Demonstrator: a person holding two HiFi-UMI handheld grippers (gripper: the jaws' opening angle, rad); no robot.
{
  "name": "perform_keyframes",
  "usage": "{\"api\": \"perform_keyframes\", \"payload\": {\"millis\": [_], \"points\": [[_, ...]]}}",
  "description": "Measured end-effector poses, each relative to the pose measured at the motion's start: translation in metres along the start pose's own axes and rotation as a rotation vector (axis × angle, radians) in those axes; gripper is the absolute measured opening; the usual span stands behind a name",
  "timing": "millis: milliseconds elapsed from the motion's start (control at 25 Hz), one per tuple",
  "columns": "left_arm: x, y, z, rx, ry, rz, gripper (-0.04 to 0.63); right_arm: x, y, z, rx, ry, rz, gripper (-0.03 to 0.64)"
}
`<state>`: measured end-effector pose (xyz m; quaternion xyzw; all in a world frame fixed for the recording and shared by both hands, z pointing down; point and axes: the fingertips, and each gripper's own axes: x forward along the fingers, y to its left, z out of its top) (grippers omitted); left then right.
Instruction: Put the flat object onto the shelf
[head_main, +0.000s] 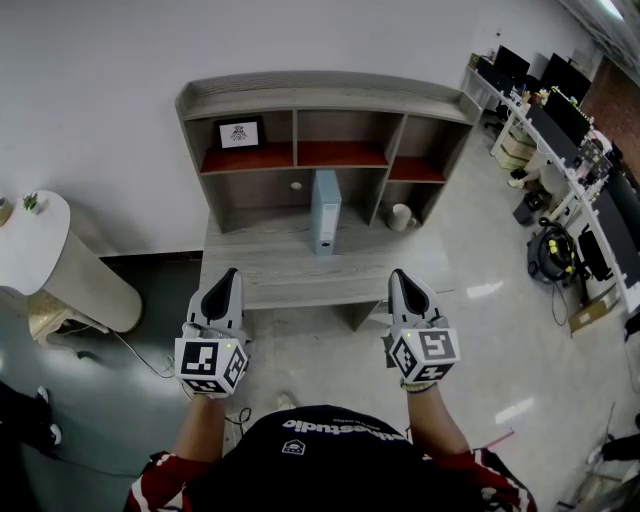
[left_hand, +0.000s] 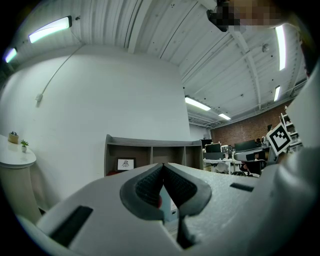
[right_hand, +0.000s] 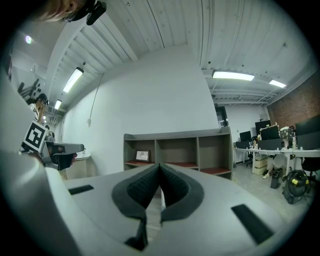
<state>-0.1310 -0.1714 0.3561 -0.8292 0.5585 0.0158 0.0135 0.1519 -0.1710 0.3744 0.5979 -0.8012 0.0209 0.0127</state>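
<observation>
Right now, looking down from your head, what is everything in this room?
shelf unit: one, grey wood with red boards, against the white wall
picture frame: one, black, upper left compartment
binder: one, light blue, upright on the unit's lower surface, middle
mug: one, white, lower right compartment
round table: one, white, far left
plant: one, small, green, on the round table
office desks: a row with dark monitors, far right
left gripper: one, white with black pads, jaws shut, empty
right gripper: one, the same, jaws shut, empty
</observation>
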Motion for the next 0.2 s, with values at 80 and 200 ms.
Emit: {"api": "perform_keyframes", "payload": {"millis": [80,200], "points": [[-0.0004,0.0013,-0.0009,0.0,0.002,0.0,0.006,0.0007,0.0013,-0.0008,-0.002,0.001,0.0,0.003],[-0.0013,0.0029,-0.0011,0.0,0.003,0.003,0.006,0.0025,0.0032,-0.0009,-0.002,-0.001,0.005,0.003]]}}
